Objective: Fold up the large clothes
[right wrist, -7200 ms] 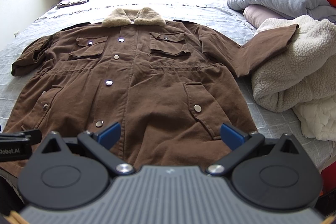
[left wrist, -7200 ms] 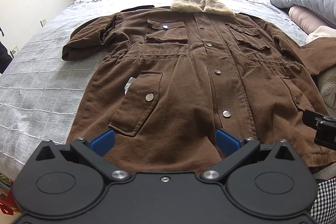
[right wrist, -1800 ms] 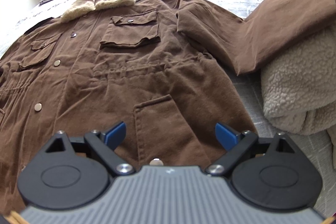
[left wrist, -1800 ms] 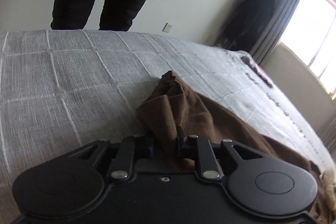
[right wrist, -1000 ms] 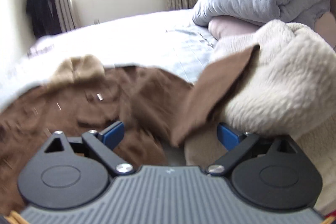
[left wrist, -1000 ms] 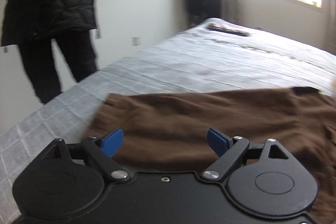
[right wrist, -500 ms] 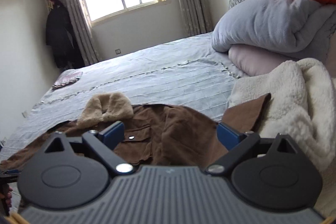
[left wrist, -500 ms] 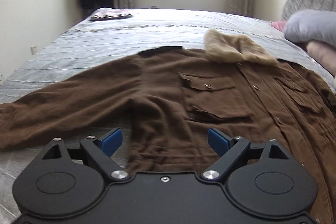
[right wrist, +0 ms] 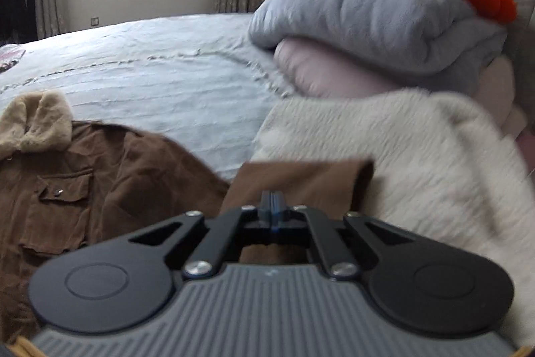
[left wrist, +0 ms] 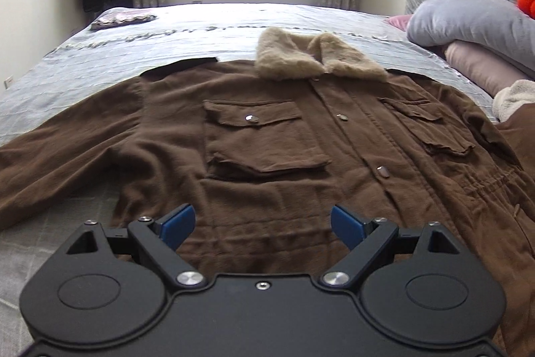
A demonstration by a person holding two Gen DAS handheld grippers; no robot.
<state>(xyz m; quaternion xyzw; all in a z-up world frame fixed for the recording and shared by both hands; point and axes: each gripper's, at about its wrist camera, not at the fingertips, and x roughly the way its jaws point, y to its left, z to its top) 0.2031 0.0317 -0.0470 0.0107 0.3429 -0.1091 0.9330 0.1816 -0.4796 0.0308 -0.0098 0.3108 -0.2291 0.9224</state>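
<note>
Jaws: right gripper (right wrist: 272, 201) now clamped shut where half a second ago spread wide, apparently pinching the coat's (left wrist: 267, 149) right sleeve (right wrist: 301, 179) at twelve o'clock; sleeve fold can start. Left gripper (left wrist: 262, 221) spread, empty, tilted down over the coat on the bed (left wrist: 133, 49).

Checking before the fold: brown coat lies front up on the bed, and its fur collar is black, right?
Not quite. The fur collar is beige, as the left wrist view shows. The rest holds: the brown coat lies front up on the bed.
</note>
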